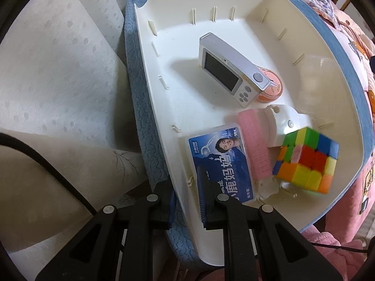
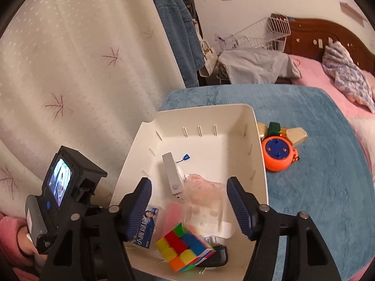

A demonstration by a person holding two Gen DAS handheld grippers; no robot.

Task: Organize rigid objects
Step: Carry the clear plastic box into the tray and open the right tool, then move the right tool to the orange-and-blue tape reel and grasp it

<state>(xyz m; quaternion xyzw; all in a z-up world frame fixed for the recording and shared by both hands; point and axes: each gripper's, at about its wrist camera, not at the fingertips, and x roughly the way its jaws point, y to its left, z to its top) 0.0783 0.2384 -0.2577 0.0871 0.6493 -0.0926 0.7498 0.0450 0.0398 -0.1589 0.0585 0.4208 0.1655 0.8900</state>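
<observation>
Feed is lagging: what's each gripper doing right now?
Left gripper: shut on the bin wall.
Right gripper: open, holding nothing, above the cube.

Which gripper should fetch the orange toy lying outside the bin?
Probably right: the right gripper is open and empty, facing the orange toy. The left gripper is clamped on the white bin wall.

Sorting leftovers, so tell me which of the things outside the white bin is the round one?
The orange disc with the blue face, on the blue blanket just right of the white bin. The gold and green pieces behind it are blocky.
</observation>
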